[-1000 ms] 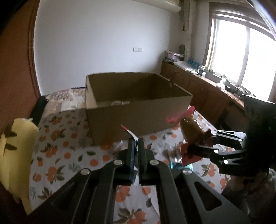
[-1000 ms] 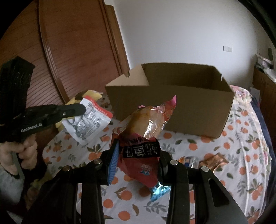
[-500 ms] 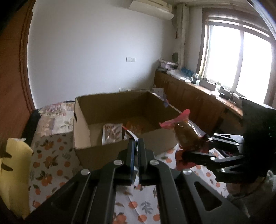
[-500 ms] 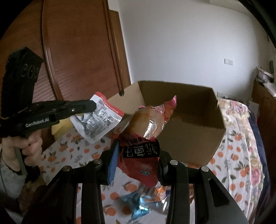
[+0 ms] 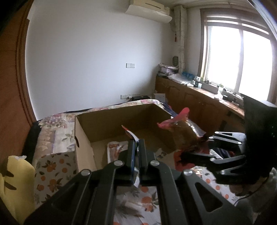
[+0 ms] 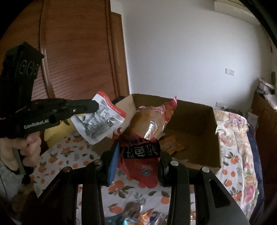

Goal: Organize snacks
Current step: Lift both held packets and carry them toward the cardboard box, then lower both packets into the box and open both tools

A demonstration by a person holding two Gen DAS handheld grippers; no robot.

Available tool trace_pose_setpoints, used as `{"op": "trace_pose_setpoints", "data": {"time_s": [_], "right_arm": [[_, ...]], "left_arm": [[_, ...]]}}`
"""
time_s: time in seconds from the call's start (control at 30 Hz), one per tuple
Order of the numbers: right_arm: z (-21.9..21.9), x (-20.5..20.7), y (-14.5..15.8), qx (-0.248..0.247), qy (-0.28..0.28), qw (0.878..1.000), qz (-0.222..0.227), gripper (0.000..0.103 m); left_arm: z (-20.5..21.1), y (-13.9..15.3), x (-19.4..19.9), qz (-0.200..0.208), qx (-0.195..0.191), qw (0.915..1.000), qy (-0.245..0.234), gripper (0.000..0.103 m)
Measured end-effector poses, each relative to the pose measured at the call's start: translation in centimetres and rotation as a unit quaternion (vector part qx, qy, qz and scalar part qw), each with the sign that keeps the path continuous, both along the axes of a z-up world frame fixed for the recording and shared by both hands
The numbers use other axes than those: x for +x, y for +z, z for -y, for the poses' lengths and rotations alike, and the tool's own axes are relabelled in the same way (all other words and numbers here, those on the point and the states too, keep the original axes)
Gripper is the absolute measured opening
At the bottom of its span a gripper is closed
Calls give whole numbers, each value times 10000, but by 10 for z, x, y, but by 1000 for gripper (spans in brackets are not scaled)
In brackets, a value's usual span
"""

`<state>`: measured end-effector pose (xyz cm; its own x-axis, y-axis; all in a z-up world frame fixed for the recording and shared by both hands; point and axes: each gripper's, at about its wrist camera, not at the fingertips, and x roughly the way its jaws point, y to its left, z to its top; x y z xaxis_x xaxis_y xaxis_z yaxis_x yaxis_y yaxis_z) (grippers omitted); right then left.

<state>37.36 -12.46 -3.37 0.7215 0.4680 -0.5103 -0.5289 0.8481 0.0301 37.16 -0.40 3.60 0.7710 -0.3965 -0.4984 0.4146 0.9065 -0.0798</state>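
Left gripper (image 5: 136, 143) fingers clamped on a white-and-red pouch (image 6: 99, 119), held above the cardboard box's (image 5: 83, 138) near-left corner. Right gripper (image 6: 138, 159) fingers clamped on a red chicken-leg pack (image 6: 143, 138), over the box's near edge. Two packets lie inside the box, on the bed (image 6: 240, 164).

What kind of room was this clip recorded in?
Probably a home bedroom: a bed under a floral quilt, a wall air conditioner, and wooden cabinets below the window.
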Motion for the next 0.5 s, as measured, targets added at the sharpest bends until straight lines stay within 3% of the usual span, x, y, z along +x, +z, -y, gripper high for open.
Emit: {"op": "trace_pose_setpoints", "data": {"time_s": [0.27,0.5], "right_arm": [[13,33,-6,71,-224,9996,-131,37],[22,61,-13,238,-404,9983,-358,37]], "left_arm": [[-11,-7,41,-48,-70,9998,177,0],[-12,-33,72,-281,-63,9991,325,0]]}}
